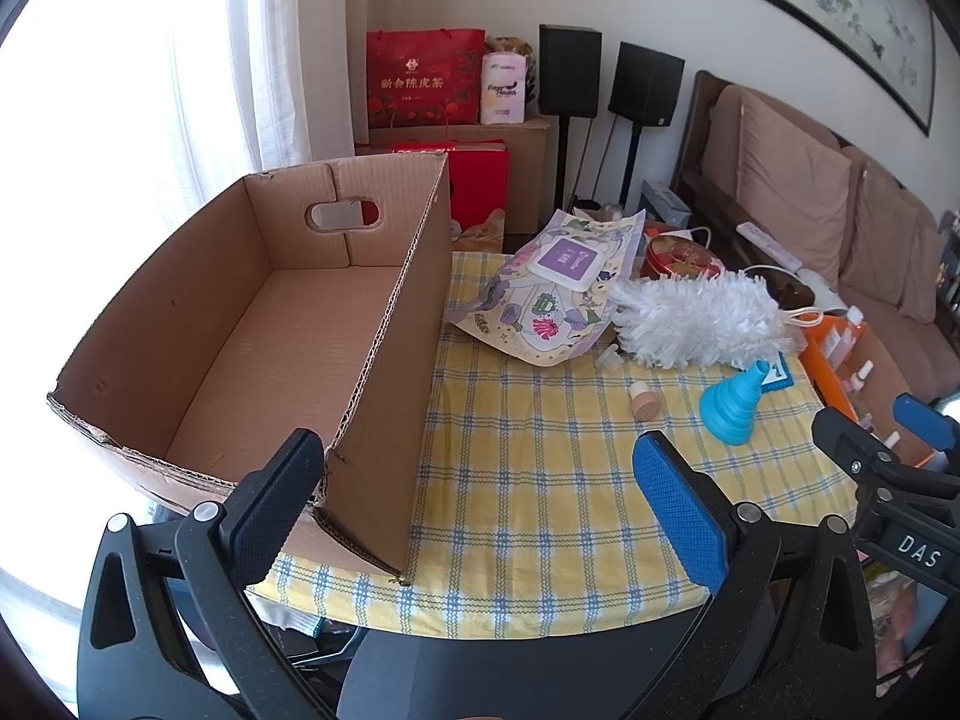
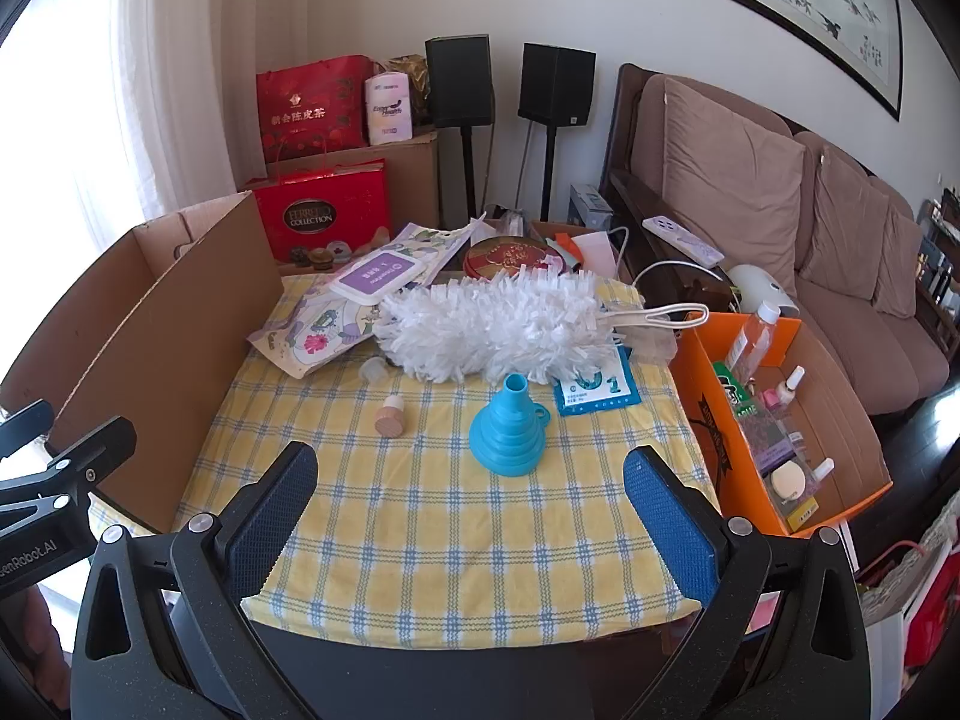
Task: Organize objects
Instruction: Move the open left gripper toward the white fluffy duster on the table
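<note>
both grippers, left (image 1: 480, 516) and right (image 2: 468, 516), hover agape and empty; funnel (image 2: 509, 429), stopper (image 2: 390, 417) and duster (image 2: 498, 330) lie loose on the cloth (image 2: 450, 540) between box (image 1: 270, 330) and bin (image 2: 840, 420). a careless pinch could send the stopper rolling off.

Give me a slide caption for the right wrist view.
Open right tool hovers above blue funnel, white duster and wooden-topped stopper on the checked tablecloth.

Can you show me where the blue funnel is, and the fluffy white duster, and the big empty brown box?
blue funnel (image 2: 507, 429): right wrist view, on its ribbed cone.
fluffy white duster (image 2: 492, 330): right wrist view, middle of the fluff.
brown box (image 1: 288, 348): left wrist view, its bare floor.
</note>
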### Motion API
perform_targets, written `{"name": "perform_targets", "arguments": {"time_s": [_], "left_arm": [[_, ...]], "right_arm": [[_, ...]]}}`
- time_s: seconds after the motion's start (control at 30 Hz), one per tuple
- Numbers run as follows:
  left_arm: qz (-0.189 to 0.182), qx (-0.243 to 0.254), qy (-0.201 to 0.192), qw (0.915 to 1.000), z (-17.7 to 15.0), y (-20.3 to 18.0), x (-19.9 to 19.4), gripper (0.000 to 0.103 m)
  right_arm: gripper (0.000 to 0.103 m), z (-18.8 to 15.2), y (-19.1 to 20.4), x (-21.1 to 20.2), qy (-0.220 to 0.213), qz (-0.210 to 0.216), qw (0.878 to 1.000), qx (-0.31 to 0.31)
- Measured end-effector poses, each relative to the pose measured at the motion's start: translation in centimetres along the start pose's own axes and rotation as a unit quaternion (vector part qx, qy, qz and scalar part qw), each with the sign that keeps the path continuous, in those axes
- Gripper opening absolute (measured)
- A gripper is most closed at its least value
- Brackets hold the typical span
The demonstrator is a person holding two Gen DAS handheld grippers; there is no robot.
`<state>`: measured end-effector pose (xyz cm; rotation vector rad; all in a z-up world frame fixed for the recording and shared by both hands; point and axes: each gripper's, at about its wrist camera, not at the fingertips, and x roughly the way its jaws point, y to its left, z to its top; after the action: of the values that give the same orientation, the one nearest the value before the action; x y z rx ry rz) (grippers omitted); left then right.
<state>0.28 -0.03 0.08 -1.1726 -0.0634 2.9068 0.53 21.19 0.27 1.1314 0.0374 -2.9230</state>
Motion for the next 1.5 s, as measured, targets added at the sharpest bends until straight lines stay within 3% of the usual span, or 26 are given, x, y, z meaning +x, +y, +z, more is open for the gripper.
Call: {"name": "perform_targets", "arguments": {"time_s": [0.73, 1.2, 1.5], "left_arm": [[-0.018, 0.007, -0.009, 0.9998, 0.7, -1.3, 0.0, 0.103], [-0.086, 0.013, -0.011, 0.9962, 3.3, -3.6, 1.8, 0.103], [-0.115, 0.034, 0.022, 0.9925, 5.3, -7.1, 6.6, 0.103]], "right_arm": [[0.103, 0.4, -0.5, 0.0, -0.004, -0.005, 1.000, -0.001], [0.103, 2.0, -4.7, 1.4, -0.009, -0.034, 0.999, 0.016], [0.103, 3.6, -10.0, 4.0, 0.001, -0.064, 0.996, 0.054]]}}
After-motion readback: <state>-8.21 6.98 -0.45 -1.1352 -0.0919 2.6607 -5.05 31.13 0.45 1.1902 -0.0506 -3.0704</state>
